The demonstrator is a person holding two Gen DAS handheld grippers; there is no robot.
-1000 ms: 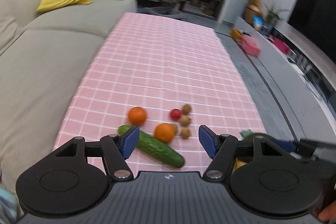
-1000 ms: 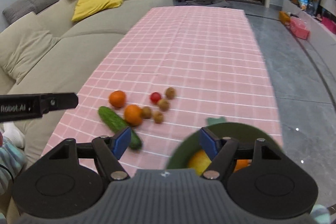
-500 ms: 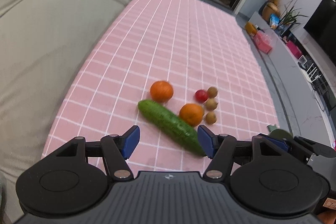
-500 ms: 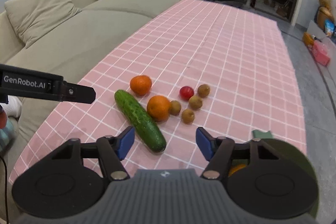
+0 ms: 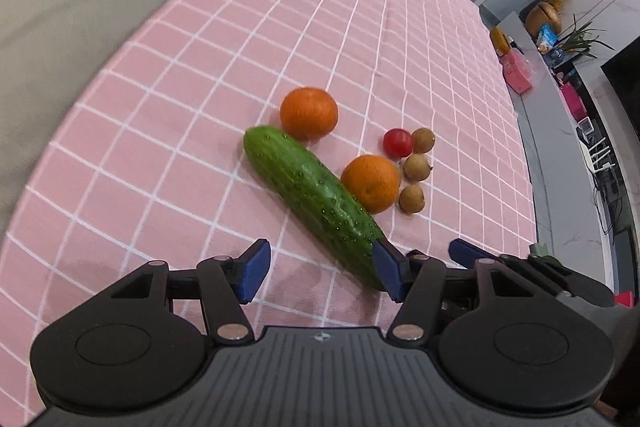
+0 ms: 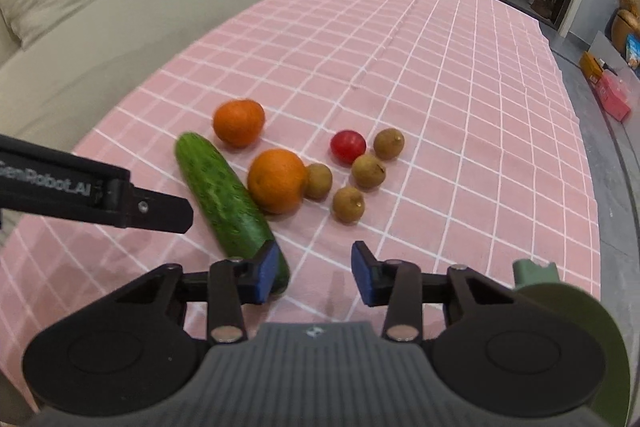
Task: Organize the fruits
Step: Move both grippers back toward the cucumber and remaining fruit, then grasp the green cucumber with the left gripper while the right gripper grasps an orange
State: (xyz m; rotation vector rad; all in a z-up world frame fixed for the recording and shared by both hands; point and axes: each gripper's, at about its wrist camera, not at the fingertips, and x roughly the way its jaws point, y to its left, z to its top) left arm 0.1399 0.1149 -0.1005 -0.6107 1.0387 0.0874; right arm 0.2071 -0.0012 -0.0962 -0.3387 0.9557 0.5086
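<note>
**Green cucumber at my fingertips on a pink checked cloth**

Green and bumpy-skinned, the long cucumber [image 5: 316, 203] lies flat on the pink checked tablecloth [image 5: 200, 67] just ahead of both my tools. Its long axis runs diagonally: the near end points toward my right, the far end away to my left. My left gripper [image 5: 320, 275] stands spread, its jaws having just been narrowing; the cucumber's near end sits against the inner face of the right-hand blue pad, not pinched. My right gripper [image 6: 314, 273] has just been closing too, with bare cloth between its jaws and the cucumber's near end beside its left pad. I judge the cucumber firm, fairly heavy and a little slick, best gripped across its middle. Beyond it sit two round oranges [image 6: 276, 181], a small red tomato [image 6: 348, 146] and four brown longan-like fruits [image 6: 368, 171]. A dark green bowl [image 6: 580, 311] edges in at my lower right.
</note>
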